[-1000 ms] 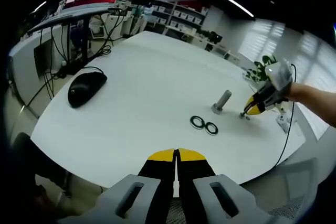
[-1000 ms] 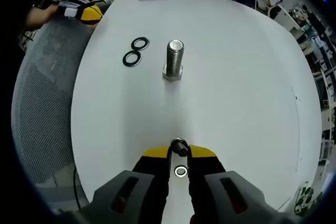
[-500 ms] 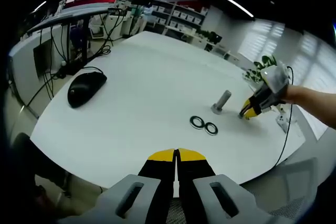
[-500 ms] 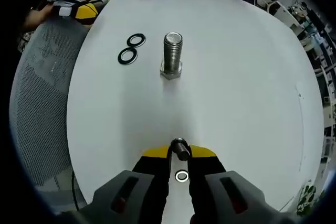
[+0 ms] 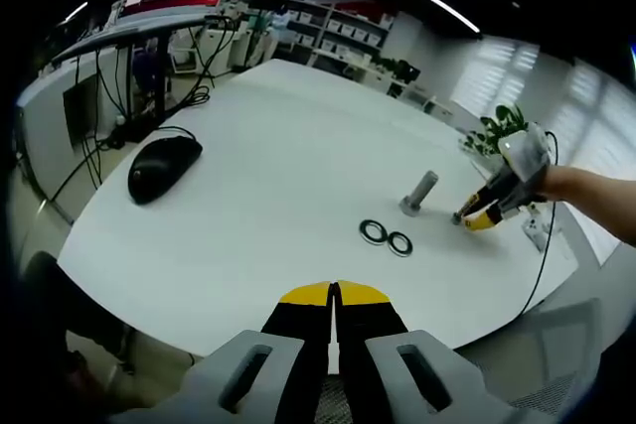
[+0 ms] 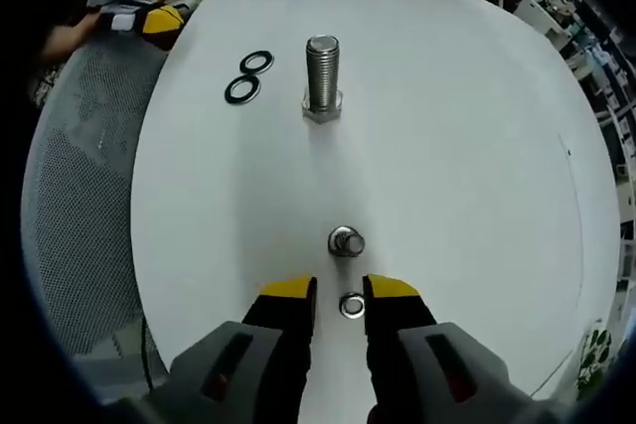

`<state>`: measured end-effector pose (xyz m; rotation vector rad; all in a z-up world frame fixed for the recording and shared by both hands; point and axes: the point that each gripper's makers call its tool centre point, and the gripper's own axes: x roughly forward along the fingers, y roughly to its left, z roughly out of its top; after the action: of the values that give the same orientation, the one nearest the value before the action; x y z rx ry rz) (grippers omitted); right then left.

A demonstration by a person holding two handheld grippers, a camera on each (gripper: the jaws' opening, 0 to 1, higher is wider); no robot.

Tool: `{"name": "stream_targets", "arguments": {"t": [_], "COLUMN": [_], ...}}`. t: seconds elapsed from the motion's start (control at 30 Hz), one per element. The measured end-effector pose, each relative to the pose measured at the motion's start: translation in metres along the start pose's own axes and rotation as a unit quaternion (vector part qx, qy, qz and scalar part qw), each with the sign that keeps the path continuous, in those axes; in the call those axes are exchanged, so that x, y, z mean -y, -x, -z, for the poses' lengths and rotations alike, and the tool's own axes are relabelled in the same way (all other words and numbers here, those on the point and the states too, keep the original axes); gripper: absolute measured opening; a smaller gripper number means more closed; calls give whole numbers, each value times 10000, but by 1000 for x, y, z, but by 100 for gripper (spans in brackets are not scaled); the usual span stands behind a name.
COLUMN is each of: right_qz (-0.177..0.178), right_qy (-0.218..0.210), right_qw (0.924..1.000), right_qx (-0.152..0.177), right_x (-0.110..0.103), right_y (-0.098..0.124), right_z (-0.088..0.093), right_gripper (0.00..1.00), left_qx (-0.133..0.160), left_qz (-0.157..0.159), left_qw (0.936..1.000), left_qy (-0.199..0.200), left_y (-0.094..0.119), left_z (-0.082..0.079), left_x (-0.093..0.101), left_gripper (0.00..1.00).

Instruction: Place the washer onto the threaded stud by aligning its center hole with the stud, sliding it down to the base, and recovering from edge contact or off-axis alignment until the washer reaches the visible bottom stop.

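Right gripper view: the right claw [image 6: 339,290] stands open and empty, a nut [image 6: 346,242] and small washer [image 6: 352,305] on the table [image 6: 477,146] at its tips, the stud [image 6: 321,76] well apart. The left claw [image 5: 334,292] is closed, empty. Risk: grabbing the nut instead.

Both grippers [image 5: 335,297] [image 6: 340,290] have grey bodies and black, yellow-tipped jaws.
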<state>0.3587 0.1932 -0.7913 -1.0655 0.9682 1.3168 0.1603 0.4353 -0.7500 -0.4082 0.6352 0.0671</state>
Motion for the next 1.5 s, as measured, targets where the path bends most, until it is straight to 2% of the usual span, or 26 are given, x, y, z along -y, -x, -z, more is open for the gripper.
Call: {"name": "stream_targets", "arguments": {"t": [0.23, 0.37, 0.67, 0.8, 0.9, 1.03, 1.13, 1.17, 1.5], "right_qz": [16, -213, -245, -249, -278, -184, -177, -161, -134], "right_qy": [78, 57, 178, 489, 541, 525, 219, 230, 45], "right_qw": [9999, 9996, 9991, 9976, 9968, 9967, 9983, 9987, 9992], "right_qx": [-149, -180, -300, -421, -524, -598, -503, -423, -370], "right_x": [7, 4, 2, 1, 1, 1, 2, 3, 5], "right_y": [4, -1, -4, -5, -6, -6, -5, -6, -8], "right_z": [13, 16, 18, 18, 17, 17, 19, 19, 17], "right_gripper": [22, 22, 21, 20, 19, 15, 14, 13, 14], "left_qx": [-24, -30, -45, -29, -62, -71, -51, -51, -68], "left_qz": [-1, -3, 0, 28, 11, -5, 0, 3, -16], "left_qw": [10000, 10000, 10000, 10000, 10000, 10000, 10000, 10000, 10000], "left_qy": [-7, -7, -12, -42, -38, -30, -26, -30, -27], "left_y": [0, 0, -1, 0, -1, 0, 0, 0, 0], "left_z": [1, 1, 1, 1, 2, 2, 2, 2, 2], "left_x": [0, 0, 0, 1, 1, 0, 1, 1, 0], "left_gripper": [0, 0, 0, 0, 0, 0, 0, 0, 0]}}
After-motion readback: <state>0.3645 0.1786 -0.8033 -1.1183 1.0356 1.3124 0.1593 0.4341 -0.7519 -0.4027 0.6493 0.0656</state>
